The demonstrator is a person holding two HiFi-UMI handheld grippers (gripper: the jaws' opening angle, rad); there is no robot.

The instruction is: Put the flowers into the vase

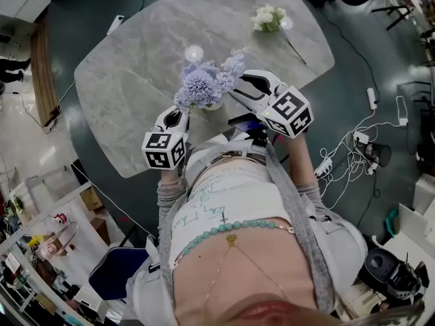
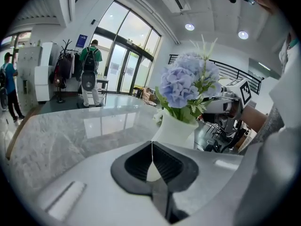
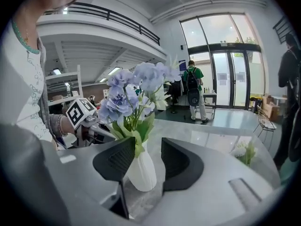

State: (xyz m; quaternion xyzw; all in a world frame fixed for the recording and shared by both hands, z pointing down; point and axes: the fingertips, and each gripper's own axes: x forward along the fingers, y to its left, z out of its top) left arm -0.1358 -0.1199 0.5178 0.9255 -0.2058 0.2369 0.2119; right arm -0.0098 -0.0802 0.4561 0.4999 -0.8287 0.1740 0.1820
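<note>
1. Pale blue hydrangea flowers (image 1: 202, 85) with green leaves stand upright in a white vase (image 2: 175, 128) on the marble table (image 1: 129, 66), near its front edge; a white bouquet (image 1: 267, 17) lies well apart.
2. The left gripper (image 2: 151, 160) points at the vase, jaws pressed together, empty; the right gripper (image 3: 148, 159) faces it from the other side, jaws apart, gripping nothing.
</note>
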